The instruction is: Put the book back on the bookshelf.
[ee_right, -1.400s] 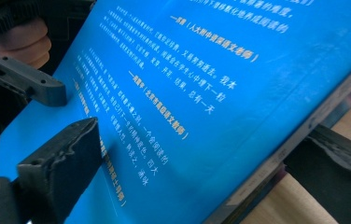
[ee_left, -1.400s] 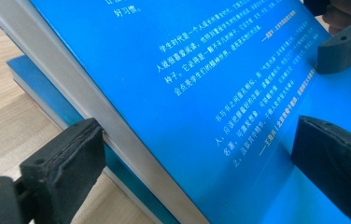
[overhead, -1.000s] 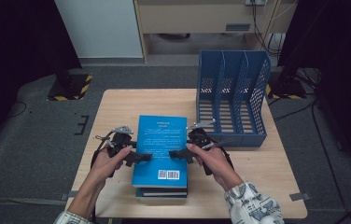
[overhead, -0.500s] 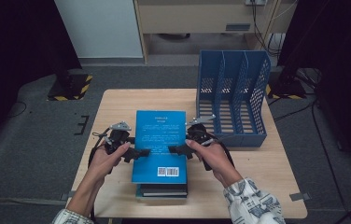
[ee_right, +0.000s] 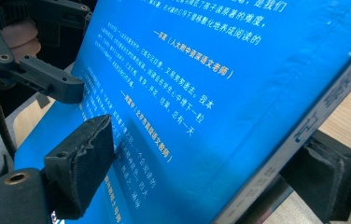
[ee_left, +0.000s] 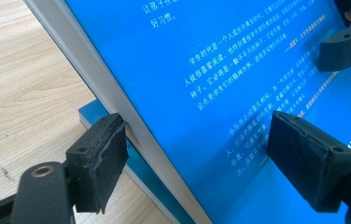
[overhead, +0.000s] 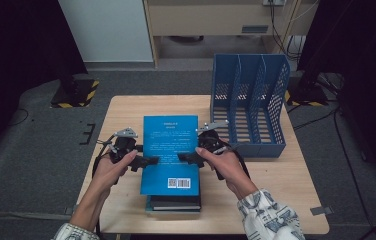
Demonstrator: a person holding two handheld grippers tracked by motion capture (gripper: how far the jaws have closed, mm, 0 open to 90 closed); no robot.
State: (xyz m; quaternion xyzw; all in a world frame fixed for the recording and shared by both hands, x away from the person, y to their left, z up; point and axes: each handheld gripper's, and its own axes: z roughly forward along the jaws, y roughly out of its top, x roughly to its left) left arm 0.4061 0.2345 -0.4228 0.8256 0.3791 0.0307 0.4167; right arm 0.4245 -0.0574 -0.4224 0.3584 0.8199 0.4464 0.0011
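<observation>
Blue book [overhead: 170,150] up in the air, just over a small pile of books [overhead: 175,202], at the front middle of the wooden table [overhead: 276,200]. Long side pointing away from the person. Cover facing up, with white writing [ee_left: 239,56] and a bar code [overhead: 179,183] near the close end. Tipped a little in the left gripper view, with its left edge raised clear of the book under it.

Left gripper [overhead: 143,161] pinching the book's left edge. One black jaw pressed against the pale page edge from below, the other jaw lying on top of the cover. Closed on the book, with only the book between the jaws. Held in the left hand [overhead: 111,170], reaching in from the bottom of the high view.

Right gripper [overhead: 186,157] pinching the right edge, the side with the spine. One jaw flat on the cover, the other tucked under the spine. Closed on the book too. Held in the right hand [overhead: 226,167], with a patterned sleeve behind it.

Both grippers facing each other across the cover, tips near but apart.

Blue file rack [overhead: 248,100] standing at the back right of the table, near the book's far right corner, not touching it. Three slots side by side.

Dark book at the bottom of the pile, peeking out at the close end.
</observation>
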